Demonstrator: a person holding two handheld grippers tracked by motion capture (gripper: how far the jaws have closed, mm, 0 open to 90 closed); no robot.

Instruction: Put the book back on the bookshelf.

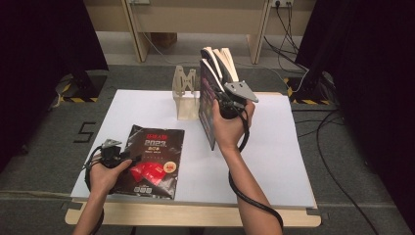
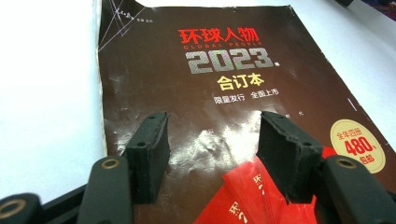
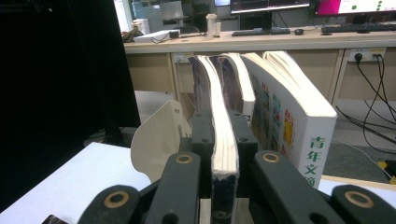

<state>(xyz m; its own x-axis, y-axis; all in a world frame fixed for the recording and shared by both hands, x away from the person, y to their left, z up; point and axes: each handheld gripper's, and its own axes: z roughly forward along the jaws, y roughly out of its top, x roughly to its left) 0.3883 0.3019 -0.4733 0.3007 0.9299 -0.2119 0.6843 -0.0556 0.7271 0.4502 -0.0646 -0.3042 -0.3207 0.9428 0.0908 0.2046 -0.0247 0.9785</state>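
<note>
A dark magazine [image 1: 154, 159] with red and silver print lies flat on the white table top [image 1: 279, 147] at the front left. My left gripper [image 1: 126, 157] rests over its left edge. In the left gripper view the magazine cover [image 2: 224, 79] lies under the left gripper [image 2: 217, 151], whose pads [image 2: 152, 144] stand apart, open and empty. My right gripper [image 1: 222, 101] is raised at the centre, shut on an upright dark-covered book [image 1: 207, 105]. In the right gripper view the right gripper [image 3: 223, 135] pinches that book's [image 3: 219, 119] page edge between both jaws.
A beige bookend rack [image 1: 186, 95] stands at the back centre, its curved side [image 3: 156, 140] left of the held book. More upright books [image 3: 289, 112] lean just right of it. Black curtains flank the table, and cables [image 1: 318, 127] run over the floor on the right.
</note>
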